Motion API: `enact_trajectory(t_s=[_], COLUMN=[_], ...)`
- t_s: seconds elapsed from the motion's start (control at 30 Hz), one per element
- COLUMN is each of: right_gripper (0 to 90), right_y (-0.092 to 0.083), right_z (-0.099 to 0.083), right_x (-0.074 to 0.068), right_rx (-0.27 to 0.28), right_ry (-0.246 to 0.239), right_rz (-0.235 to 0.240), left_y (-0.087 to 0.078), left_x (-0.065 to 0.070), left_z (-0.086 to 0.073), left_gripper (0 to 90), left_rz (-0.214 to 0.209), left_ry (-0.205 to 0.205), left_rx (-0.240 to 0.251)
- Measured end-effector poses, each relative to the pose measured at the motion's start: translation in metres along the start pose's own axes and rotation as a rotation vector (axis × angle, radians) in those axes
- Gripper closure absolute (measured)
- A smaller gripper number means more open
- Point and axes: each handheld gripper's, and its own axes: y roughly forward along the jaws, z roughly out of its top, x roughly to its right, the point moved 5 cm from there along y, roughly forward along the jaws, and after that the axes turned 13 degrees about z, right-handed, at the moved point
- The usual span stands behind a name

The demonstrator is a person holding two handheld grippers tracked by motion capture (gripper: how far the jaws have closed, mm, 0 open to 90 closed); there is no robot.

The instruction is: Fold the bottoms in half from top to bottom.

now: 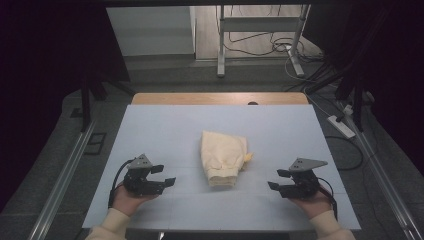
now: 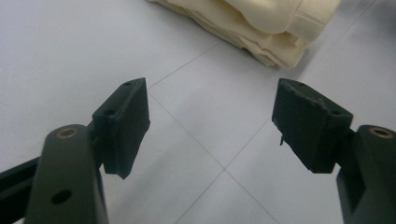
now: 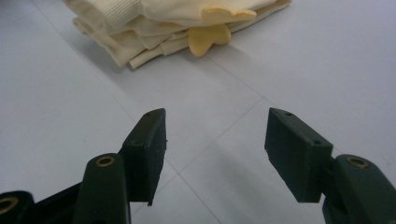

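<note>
A folded cream garment [image 1: 223, 157] lies in the middle of the pale blue table cover [image 1: 165, 130]. A small yellow tab sticks out of its right side. My left gripper [image 1: 164, 175] rests low at the front left, jaws apart with nothing between them, pointing toward the garment. My right gripper [image 1: 278, 179] sits at the front right, jaws apart and empty, also facing the garment. In the left gripper view the garment's folded edge [image 2: 261, 28] lies ahead of the open left gripper [image 2: 212, 126]. In the right gripper view the garment [image 3: 154, 23] lies beyond the open right gripper [image 3: 215, 154].
The table's wooden far edge [image 1: 220, 98] shows beyond the cover. Metal rails [image 1: 60, 180] run along both sides. A white desk frame [image 1: 260, 30], cables and a power strip [image 1: 341, 126] are on the floor behind.
</note>
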Motion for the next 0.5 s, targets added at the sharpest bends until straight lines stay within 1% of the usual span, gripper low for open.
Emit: enact_trajectory(t_s=[0.2, 0.3, 0.5], right_gripper=[37.9, 37.6, 37.2], right_y=[-0.0058, -0.0056, -0.0024], right_z=[-0.0063, -0.0058, -0.0053], right_x=[0.0022, 0.0024, 0.0018], right_rx=[0.003, 0.008, -0.004], right_ry=[-0.004, -0.005, -0.018], right_rz=[-0.010, -0.009, -0.011], left_y=[0.0001, 0.0012, 0.0012], left_x=[-0.0020, -0.0016, -0.0028], left_z=[-0.0005, -0.0007, -0.0011], left_gripper=[27.3, 27.2, 27.1], left_rz=[0.004, 0.007, 0.010], left_ry=[-0.004, 0.000, 0.001], left_rx=[0.000, -0.004, -0.002])
